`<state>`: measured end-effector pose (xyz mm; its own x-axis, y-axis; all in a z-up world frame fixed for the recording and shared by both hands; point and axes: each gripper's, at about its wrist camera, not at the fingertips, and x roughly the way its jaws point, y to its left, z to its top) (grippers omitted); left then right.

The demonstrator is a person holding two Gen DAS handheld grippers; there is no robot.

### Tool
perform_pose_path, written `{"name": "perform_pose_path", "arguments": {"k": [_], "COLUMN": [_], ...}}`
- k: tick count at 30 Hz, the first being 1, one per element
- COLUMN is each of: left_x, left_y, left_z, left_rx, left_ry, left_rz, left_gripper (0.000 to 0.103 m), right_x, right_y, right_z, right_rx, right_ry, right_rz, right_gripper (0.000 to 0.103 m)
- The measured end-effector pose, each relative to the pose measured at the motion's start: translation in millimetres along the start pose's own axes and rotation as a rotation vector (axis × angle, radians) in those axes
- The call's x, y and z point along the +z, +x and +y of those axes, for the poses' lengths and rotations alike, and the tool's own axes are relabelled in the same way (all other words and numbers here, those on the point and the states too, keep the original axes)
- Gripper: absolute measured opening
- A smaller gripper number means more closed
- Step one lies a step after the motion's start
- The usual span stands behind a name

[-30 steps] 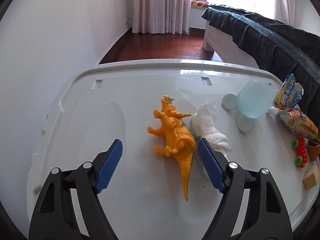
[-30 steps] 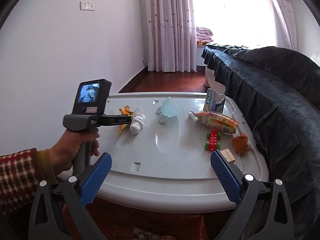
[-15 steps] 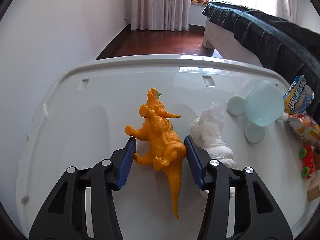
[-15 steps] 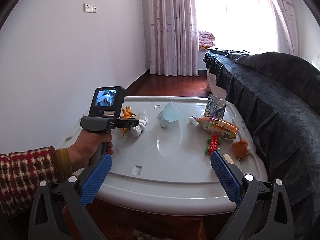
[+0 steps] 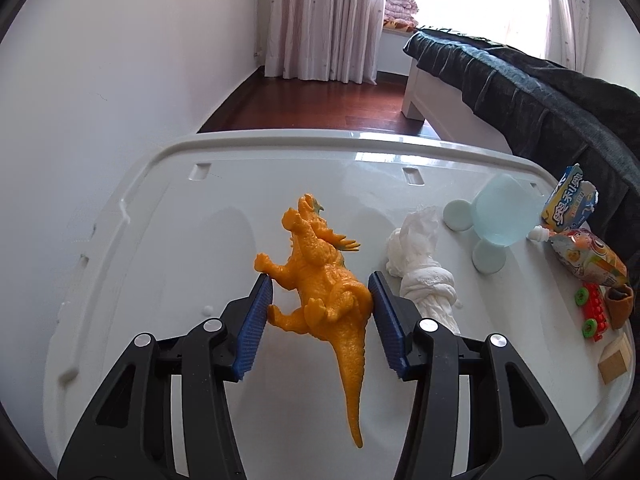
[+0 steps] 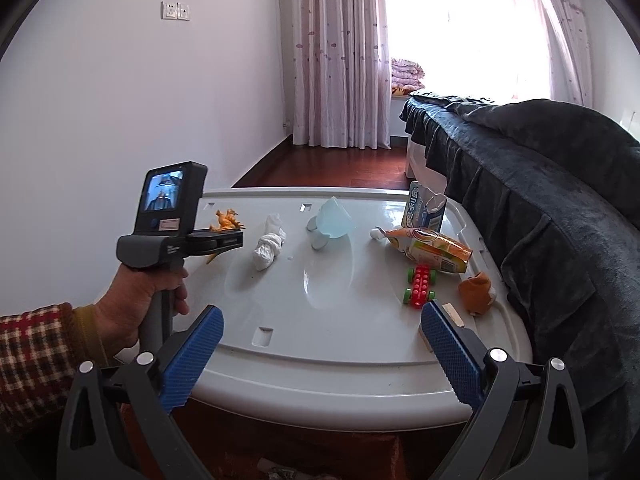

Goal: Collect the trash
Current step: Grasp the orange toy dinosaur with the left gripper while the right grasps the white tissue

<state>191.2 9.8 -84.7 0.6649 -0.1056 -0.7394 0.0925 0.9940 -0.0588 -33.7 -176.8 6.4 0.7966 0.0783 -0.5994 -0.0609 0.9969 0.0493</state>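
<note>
the left gripper [image 5: 320,312] has its blue fingers [image 5: 256,320] pressed against both flanks of the orange toy dinosaur [image 5: 324,284], which lies on its side on the white bench [image 5: 168,240]; the pads look to be touching the body at the hind legs and back, so it seems gripped, though i cannot tell if it is off the surface. the toy looks like hollow, stiff plastic: light, bumpy enough for the ribbed pads to bite, and unlikely to crush. the thick torso where it is held is the sensible place; the long tail would let it swing.

it is a toy, though, not rubbish. the actual trash sits just to its right: a twisted white tissue wad [image 5: 420,268], soft, nearly weightless, best pinched across its knotted middle. further right are a torn blue snack box [image 5: 568,200] standing upright and an orange juice pouch [image 5: 588,256] lying flat, both thin and crumply; the pouch may be slick, so i'd take it near the capped neck.

the right gripper [image 6: 320,356] hovers at the near edge of the bench, fingers spread wide with nothing between them.
</note>
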Motion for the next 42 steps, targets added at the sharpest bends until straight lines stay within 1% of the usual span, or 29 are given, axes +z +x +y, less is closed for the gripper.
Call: {"name": "perform_pose_path", "arguments": {"k": [6, 9, 12, 16, 18, 22, 25, 28, 31, 33, 34, 35, 39, 42], "left_x": [0.9, -1.9, -8.9, -20.4, -23.5, -28.5, -31.5, -34.1, -35.3, -35.6, -35.5, -35.7, -36.0, -34.9], "left_y": [-20.5, -29.5, -43.9, -63.3, -70.6, -80.2, -83.4, -83.1, -82.5, -83.1, -83.6, -84.1, -85.6, -86.4], "left_z": [13.8, 17.3, 22.0, 36.1, 44.0, 59.9, 68.3, 75.4, 79.2, 80.0, 79.5, 79.3, 74.2, 70.0], "left_rx": [0.003, 0.004, 0.008, 0.005, 0.011, 0.017, 0.023, 0.023, 0.021, 0.019, 0.017, 0.015, 0.002, -0.006], "left_ry": [-0.025, -0.028, -0.034, -0.058, -0.060, -0.072, -0.072, -0.082, -0.091, -0.094, -0.093, -0.091, -0.083, -0.079], "left_rz": [-0.026, -0.028, -0.041, -0.055, -0.064, -0.074, -0.080, -0.077, -0.074, -0.075, -0.076, -0.078, -0.081, -0.083], "left_gripper": [0.049, 0.049, 0.049, 0.049, 0.049, 0.049, 0.049, 0.049, 0.049, 0.049, 0.049, 0.049, 0.049, 0.049], "right_x": [2.2, 12.2, 28.8, 46.2, 51.2, 56.1, 58.9, 63.0, 65.0, 62.5, 60.4, 58.3, 55.0, 53.2], "right_y": [6.4, 19.7, 55.5, 111.3, 136.6, 192.6, 222.6, 247.3, 269.9, 280.7, 284.8, 285.1, 274.6, 252.0], "right_z": [8.7, 16.6, 30.3, 49.3, 60.1, 79.5, 90.3, 99.7, 104.6, 102.5, 100.3, 97.7, 91.1, 87.1], "right_rx": [-0.002, 0.007, 0.008, 0.019, 0.000, -0.008, -0.014, -0.027, -0.054, -0.051, -0.040, -0.033, -0.012, 0.029], "right_ry": [-0.028, -0.045, -0.088, -0.125, -0.154, -0.174, -0.183, -0.198, -0.215, -0.204, -0.187, -0.171, -0.139, -0.110], "right_rz": [0.004, 0.003, -0.007, 0.018, 0.025, 0.093, 0.139, 0.183, 0.241, 0.297, 0.325, 0.333, 0.316, 0.283], "right_gripper": [0.098, 0.098, 0.098, 0.098, 0.097, 0.096, 0.093, 0.087, 0.077, 0.052, 0.045, 0.037, 0.036, 0.036]}}
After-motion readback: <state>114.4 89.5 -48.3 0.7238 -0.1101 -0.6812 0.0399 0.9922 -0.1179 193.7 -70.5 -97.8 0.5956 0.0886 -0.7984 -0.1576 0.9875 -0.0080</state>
